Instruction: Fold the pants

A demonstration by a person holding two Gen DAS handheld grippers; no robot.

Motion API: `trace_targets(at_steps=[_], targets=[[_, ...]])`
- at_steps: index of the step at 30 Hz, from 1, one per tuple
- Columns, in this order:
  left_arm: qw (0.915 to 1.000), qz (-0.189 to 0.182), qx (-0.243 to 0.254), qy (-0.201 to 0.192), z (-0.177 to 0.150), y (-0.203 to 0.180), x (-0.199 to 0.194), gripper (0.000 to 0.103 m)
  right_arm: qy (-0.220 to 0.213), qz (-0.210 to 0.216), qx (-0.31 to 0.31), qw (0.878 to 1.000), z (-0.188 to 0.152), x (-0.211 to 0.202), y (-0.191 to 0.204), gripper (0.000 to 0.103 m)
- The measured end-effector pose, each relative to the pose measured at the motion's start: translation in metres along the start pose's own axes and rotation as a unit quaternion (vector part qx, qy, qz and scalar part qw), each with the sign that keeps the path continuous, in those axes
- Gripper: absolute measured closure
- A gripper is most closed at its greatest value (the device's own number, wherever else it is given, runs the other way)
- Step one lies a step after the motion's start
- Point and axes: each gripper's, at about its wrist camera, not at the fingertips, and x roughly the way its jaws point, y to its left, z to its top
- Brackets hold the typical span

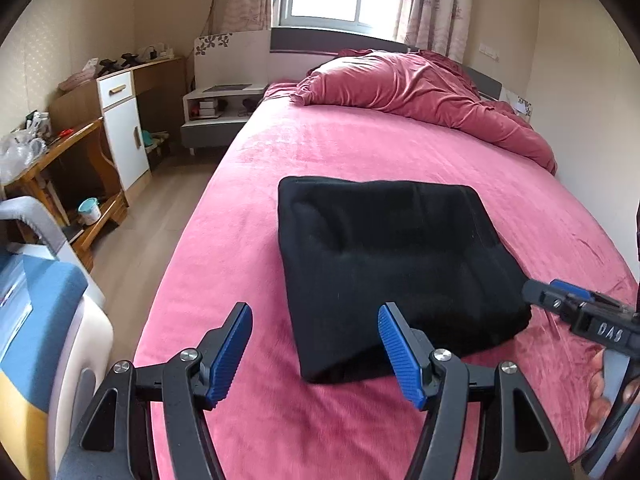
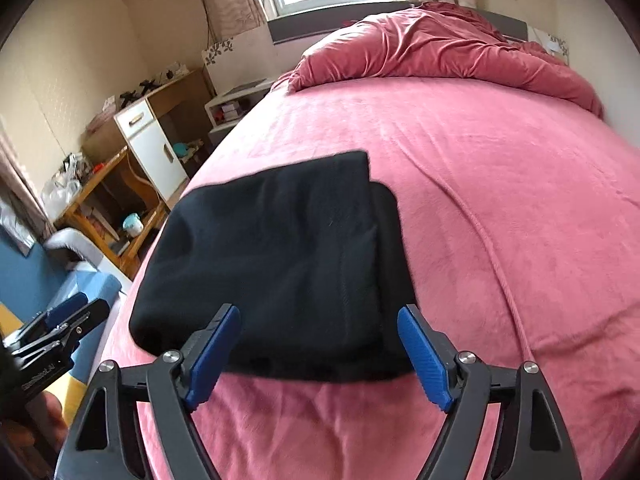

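Left wrist view showed our left gripper [image 1: 316, 354] and right gripper [image 2: 319, 354] wide apart and empty above the black fleece pants [image 1: 384, 268], apparently fully folded on the pink plush bedsheet [image 1: 360, 144].

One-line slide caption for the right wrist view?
Right gripper open above black pants, folded into a compact stack on the pink bed.
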Motion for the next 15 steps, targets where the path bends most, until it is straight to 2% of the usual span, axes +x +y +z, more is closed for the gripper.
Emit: trace_targets(at_steps=[9, 15], targets=[[0.9999, 0.008, -0.010, 0.001, -0.032, -0.003, -0.025, 0.036, 0.004, -0.040, -0.001, 0.999, -0.038, -0.007, 0.028, 0.021], [0.9998, -0.004, -0.018, 0.005, -0.047, -0.004, -0.037, 0.036, 0.000, -0.061, -0.004, 0.998, -0.055, -0.021, 0.038, 0.021]])
